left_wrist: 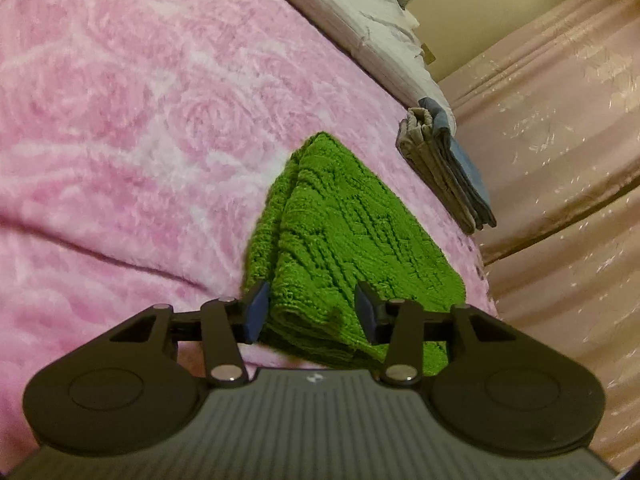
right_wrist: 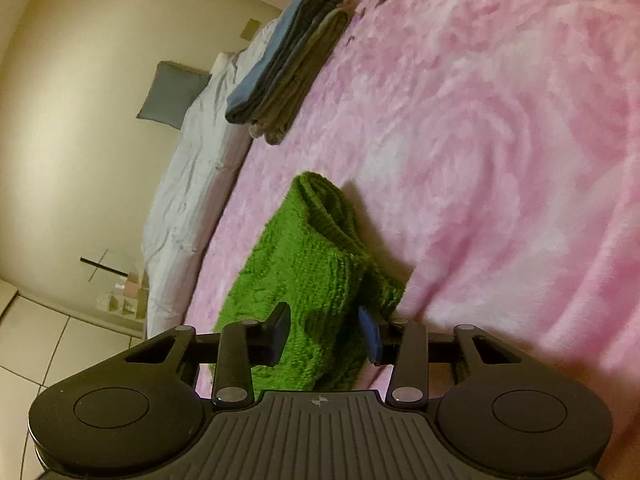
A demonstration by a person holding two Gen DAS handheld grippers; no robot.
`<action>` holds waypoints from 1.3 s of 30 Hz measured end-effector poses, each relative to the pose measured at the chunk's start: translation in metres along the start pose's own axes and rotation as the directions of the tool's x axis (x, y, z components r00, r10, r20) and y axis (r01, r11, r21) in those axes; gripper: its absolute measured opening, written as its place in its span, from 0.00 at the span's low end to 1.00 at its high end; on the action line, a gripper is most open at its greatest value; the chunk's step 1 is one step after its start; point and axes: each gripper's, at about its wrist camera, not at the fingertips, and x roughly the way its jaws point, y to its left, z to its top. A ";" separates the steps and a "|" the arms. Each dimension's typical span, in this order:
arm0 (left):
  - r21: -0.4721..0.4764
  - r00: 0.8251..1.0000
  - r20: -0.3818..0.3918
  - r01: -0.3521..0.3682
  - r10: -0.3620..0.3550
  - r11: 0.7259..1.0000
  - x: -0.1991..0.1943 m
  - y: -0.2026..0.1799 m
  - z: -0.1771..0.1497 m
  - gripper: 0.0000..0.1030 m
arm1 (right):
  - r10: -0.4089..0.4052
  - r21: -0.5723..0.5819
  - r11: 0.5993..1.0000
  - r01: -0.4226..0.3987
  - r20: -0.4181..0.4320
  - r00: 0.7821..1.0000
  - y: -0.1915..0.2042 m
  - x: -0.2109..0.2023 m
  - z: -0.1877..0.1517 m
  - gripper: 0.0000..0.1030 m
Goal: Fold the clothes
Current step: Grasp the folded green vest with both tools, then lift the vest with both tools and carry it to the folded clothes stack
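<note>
Folded green knitted sweater lies on fluffy pink rose-pattern blanket covering bed; left gripper and right gripper each straddle its near edge, fingers part-spread w/ knit between, pads' contact can't tell. Folded stack of grey and blue clothes sits well apart beyond, by white crumpled duvet. Left view adds pink curtain; right view only shows tiled floor, cream wall.

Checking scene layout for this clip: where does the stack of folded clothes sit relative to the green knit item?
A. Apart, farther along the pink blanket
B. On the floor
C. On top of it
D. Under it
A: the folded stack rests on the pink blanket, clear of the green knit.
</note>
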 end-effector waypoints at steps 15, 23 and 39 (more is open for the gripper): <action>0.094 0.999 0.015 -0.036 0.035 0.995 -0.001 0.001 -0.005 0.14 | -0.106 -0.256 0.959 0.121 0.074 0.992 0.010 -0.014 -0.032 0.03; 0.164 1.000 -0.002 -0.004 0.005 0.986 -0.012 -0.001 0.023 0.46 | -0.087 -0.347 0.933 0.098 0.047 0.995 0.024 -0.025 -0.013 0.72; -0.068 0.957 -0.237 0.153 -0.165 0.986 0.092 0.039 0.079 0.47 | 0.004 -0.264 0.960 -0.096 -0.329 0.944 0.003 0.078 0.086 0.71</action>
